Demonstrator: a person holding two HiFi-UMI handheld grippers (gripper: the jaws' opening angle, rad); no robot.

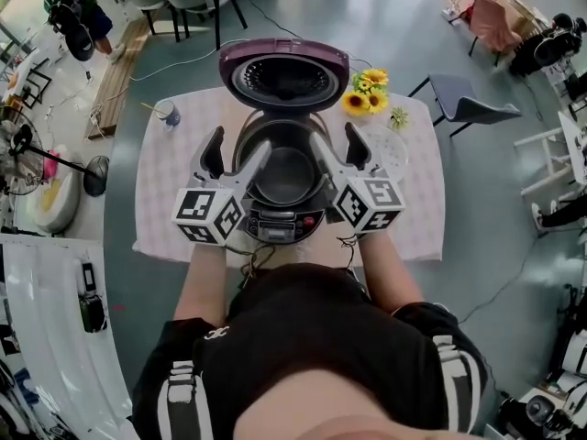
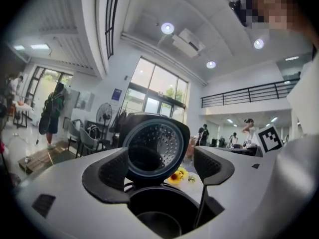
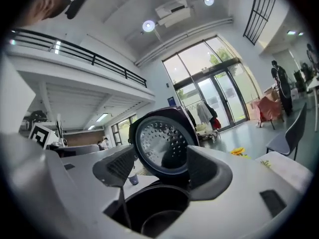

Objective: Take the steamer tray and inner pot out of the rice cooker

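Note:
The rice cooker [image 1: 284, 200] stands on the table with its purple lid [image 1: 284, 73] swung up and back. Deep in its dark cavity lies a grey round bottom [image 1: 286, 174]; I cannot tell whether that is the inner pot. A white round tray [image 1: 385, 149] lies on the cloth to the cooker's right. My left gripper [image 1: 234, 154] is open over the cooker's front left rim, with nothing between its pads. Over the front right rim my right gripper [image 1: 337, 149] is open too. Both gripper views look across the cavity [image 2: 159, 213] [image 3: 154, 208] at the lid [image 2: 155, 146] [image 3: 162, 146].
A checked tablecloth [image 1: 174, 191] covers the table. Sunflowers [image 1: 367, 90] stand at the back right and a small cup [image 1: 168, 113] at the back left. A grey chair [image 1: 463, 104] stands right of the table, and cables run over the floor behind.

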